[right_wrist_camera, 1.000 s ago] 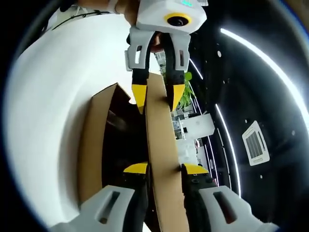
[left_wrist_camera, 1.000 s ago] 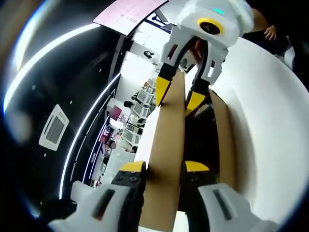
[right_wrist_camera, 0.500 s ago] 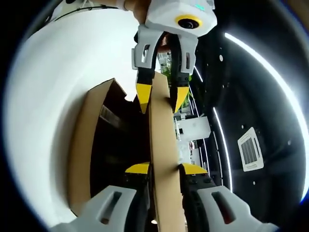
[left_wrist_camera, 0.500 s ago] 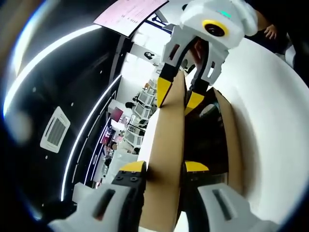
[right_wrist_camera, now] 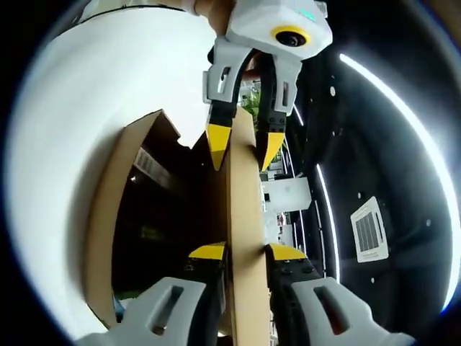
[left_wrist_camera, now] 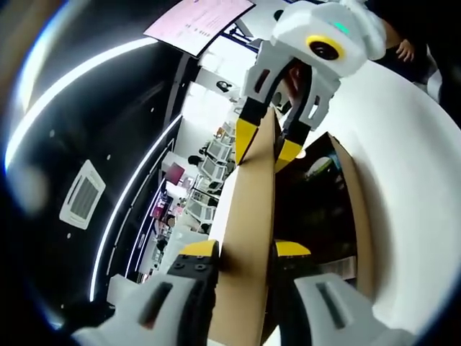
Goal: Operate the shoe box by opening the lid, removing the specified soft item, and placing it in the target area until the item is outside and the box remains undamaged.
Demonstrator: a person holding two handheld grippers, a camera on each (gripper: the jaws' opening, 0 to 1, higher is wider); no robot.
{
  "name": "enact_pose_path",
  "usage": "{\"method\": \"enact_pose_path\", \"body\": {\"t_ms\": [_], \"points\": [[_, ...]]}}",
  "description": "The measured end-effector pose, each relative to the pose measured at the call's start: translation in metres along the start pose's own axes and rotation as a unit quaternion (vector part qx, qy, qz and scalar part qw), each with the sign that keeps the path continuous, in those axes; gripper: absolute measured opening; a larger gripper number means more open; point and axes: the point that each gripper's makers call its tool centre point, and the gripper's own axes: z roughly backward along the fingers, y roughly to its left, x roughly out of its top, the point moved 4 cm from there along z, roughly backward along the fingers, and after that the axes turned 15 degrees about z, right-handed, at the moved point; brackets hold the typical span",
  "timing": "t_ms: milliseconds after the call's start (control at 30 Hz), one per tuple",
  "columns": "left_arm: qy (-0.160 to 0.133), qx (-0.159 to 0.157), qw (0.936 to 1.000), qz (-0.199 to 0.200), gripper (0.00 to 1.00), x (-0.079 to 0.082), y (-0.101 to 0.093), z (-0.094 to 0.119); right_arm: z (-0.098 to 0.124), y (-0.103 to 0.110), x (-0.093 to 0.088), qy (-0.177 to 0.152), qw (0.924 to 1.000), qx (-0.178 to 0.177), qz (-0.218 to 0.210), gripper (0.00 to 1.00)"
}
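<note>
Both grippers hold the brown cardboard lid of the shoe box by opposite ends. In the left gripper view my left gripper is shut on the lid's near end, and the right gripper clamps the far end. In the right gripper view my right gripper is shut on the lid, with the left gripper pinching it opposite. The lid stands raised off the box wall, which bears a white label. The interior is dark, and I cannot make out the soft item in it.
The box rests on a white table. A person's hand shows at the table's far side. Beyond the lid are a dark ceiling with light strips, a square air vent and distant shelves.
The lid has swung further away from the box wall, so the gap is wider and more of the dark interior shows. Both grippers keep their hold.
</note>
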Motion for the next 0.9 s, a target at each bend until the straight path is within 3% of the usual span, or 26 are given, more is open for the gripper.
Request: {"method": "enact_pose_path", "body": {"t_ms": [900], "points": [[0.005,0.004,0.9999,-0.009,0.27,0.003,0.02,-0.01,-0.01,-0.014,-0.008,0.016,0.9997,-0.007,0.016,0.15]]}}
